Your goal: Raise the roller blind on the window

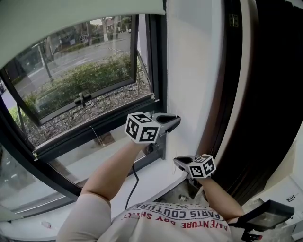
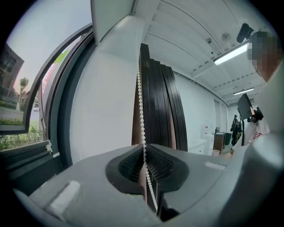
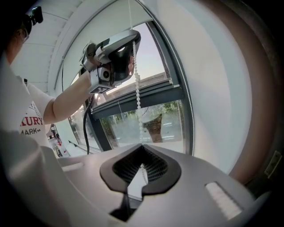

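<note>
**Roller blind**: pale fabric, hem high across the top of the window, most of the glass uncovered. It lies up and to the left of both tools.

**Bead chain**: white, hanging beside the white wall at the window's right edge. Long axis vertical. Too fine to trace in the head view.

**Left gripper**: the upper tool, nearer the blind. Jaws pressed together on the chain, which comes down from above and passes between the ribbed pads.

**Right gripper**: the lower tool, just beneath the left. Jaws pressed together, pinching the same strand further down.

**Relation governing the next move:** both grips sit in line on one vertical strand, so any haul likely runs straight down that axis.

**View differences:** the right gripper view alone shows the left gripper with the chain spanning the two tools. The left gripper view alone shows the chain's upper run and the dark panels. Only the head view shows the blind's height.
</note>
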Demonstrator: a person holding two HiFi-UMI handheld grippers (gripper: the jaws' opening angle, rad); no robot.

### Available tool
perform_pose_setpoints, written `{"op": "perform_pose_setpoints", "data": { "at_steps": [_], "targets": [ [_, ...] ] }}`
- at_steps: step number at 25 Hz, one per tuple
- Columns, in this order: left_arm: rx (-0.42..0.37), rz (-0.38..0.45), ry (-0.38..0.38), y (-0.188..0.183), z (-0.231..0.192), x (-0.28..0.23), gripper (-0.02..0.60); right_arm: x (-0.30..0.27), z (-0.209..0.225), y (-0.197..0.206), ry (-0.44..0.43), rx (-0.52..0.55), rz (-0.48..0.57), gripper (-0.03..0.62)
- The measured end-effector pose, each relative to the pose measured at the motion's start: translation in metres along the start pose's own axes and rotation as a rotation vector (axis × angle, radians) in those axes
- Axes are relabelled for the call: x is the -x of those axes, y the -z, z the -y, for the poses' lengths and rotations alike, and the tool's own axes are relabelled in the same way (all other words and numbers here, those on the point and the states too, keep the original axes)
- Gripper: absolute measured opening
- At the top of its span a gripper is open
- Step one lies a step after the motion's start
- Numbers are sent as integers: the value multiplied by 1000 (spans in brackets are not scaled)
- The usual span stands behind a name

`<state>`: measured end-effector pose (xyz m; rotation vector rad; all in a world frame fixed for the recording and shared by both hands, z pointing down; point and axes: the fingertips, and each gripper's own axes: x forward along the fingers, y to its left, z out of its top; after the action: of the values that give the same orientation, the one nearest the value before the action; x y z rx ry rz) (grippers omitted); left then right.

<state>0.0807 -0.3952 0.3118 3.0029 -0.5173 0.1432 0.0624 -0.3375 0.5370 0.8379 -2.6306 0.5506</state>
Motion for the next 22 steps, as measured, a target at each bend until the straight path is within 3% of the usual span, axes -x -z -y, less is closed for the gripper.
{"op": "perform_pose_setpoints", "data": {
  "at_steps": [5,22],
  "targets": [
    [-17,-44,-11,24,4,-8,20,-7,3,24,5,1,-57,6],
    [34,-139,-14,117,14,-13,20,-23,24,112,37,-83,-218,6]
  ]
}}
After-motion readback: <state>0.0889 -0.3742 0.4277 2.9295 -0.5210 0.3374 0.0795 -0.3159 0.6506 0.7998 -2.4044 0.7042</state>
